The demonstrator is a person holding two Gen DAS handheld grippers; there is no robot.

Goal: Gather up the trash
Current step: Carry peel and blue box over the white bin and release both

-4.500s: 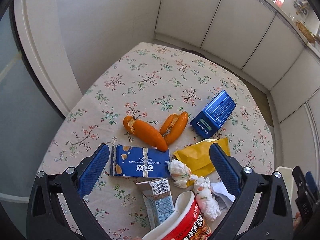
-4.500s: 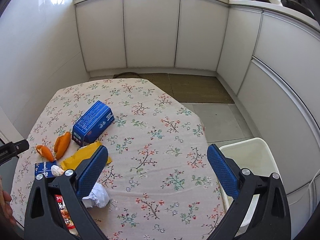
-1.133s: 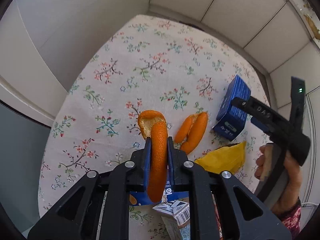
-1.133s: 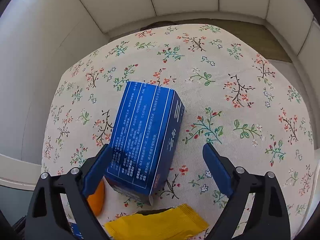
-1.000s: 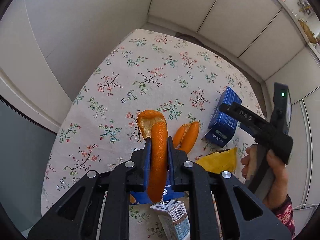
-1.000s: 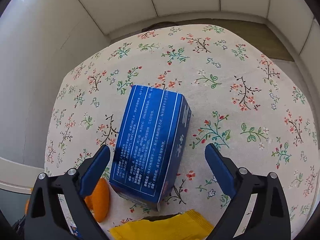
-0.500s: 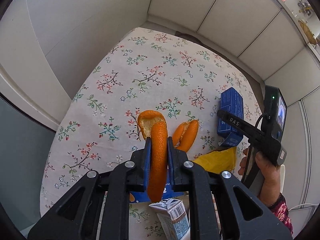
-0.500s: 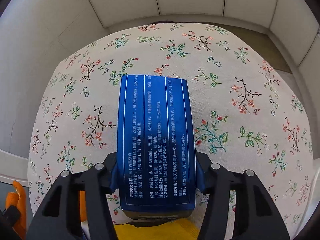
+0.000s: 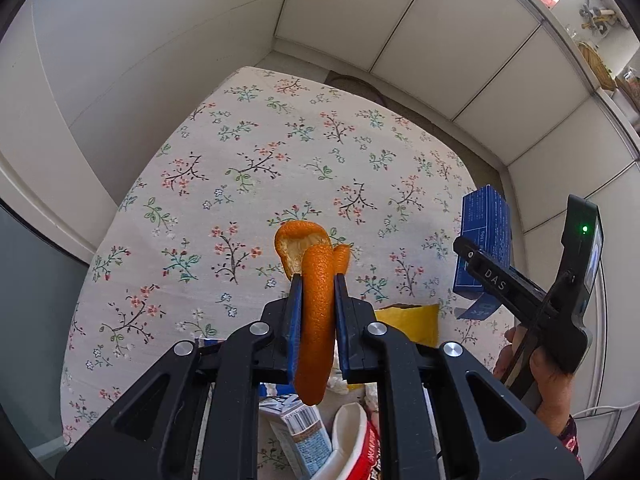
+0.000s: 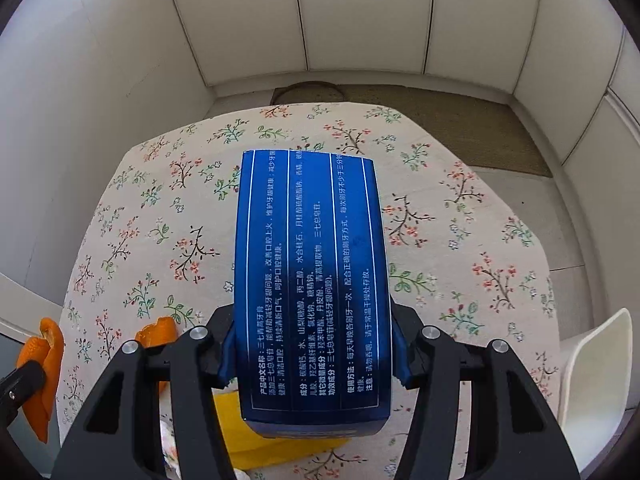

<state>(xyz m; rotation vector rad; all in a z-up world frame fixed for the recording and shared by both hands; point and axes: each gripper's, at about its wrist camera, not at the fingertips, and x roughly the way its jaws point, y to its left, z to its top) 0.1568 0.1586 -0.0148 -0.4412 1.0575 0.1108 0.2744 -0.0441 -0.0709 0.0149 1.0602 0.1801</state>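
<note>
Orange, pebbled curl of citrus peel (image 9: 317, 312) pinched in left gripper (image 9: 316, 312) fingers; glossy dark-blue cardboard box (image 10: 312, 288) with white print clamped by right gripper (image 10: 312, 354), above floral tabletop (image 9: 248, 168).

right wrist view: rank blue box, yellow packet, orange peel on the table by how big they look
1. blue box, though it is nearest the camera
2. yellow packet, partly hidden under the box
3. orange peel on the table, mostly hidden

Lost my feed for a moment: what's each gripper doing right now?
Left gripper: shut on the orange peel.
Right gripper: shut on the blue box.
</note>
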